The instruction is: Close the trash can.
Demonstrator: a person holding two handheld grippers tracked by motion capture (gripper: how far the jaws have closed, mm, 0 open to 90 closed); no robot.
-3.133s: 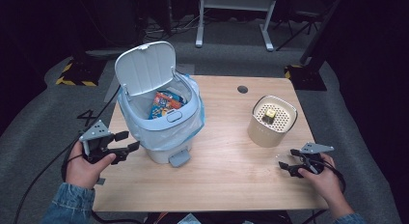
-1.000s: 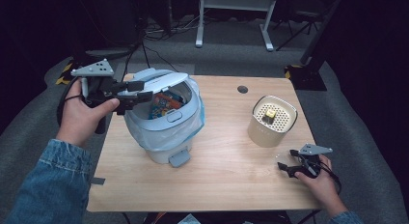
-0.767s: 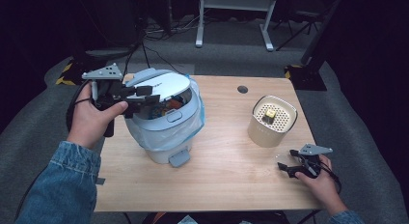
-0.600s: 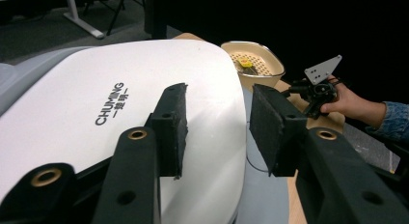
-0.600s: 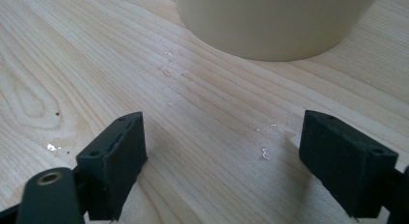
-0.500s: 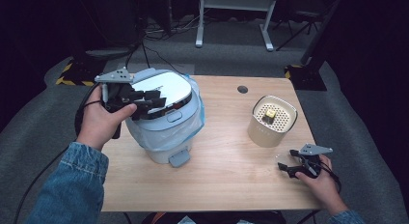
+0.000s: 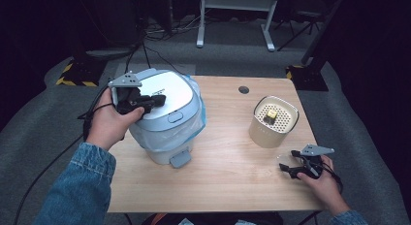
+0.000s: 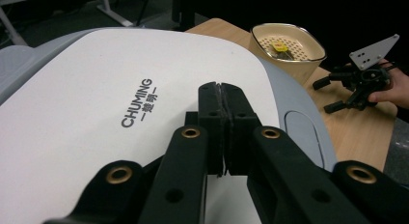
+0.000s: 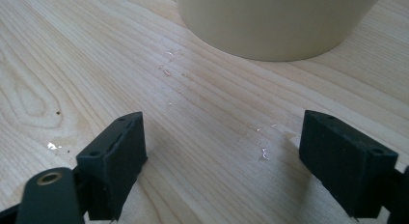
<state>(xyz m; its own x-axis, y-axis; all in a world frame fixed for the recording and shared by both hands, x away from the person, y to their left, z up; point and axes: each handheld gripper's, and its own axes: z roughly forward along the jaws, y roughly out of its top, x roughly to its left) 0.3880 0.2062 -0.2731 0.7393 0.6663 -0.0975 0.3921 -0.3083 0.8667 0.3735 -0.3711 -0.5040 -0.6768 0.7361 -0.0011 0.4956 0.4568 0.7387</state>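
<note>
A pale blue pedal bin (image 7: 165, 137) with a plastic liner stands on the left half of the wooden table (image 7: 228, 162). Its white lid (image 7: 172, 91) is down; in the left gripper view the lid (image 8: 96, 89) reads "CHUMING". My left gripper (image 7: 156, 100) rests on the lid's left side. Its jaws (image 8: 223, 96) have just been closing and now meet with nothing between them. My right gripper (image 7: 287, 163) lies open on the table at the front right, just short of a cream container (image 7: 274, 123). Bare wood lies between its spread jaws (image 9: 222, 147).
The cream container (image 8: 288, 45) has a perforated insert with a small yellow item (image 7: 271, 114) on it. The bin's foot pedal (image 7: 179, 159) sticks out toward me. A round cable hole (image 7: 244, 89) sits near the table's far edge. A desk frame (image 7: 237, 11) stands on the floor beyond.
The bin lid, upright three seconds ago, has come down flat. My left gripper followed it down and to the right, its jaws drawing together. The right hand has not moved.
</note>
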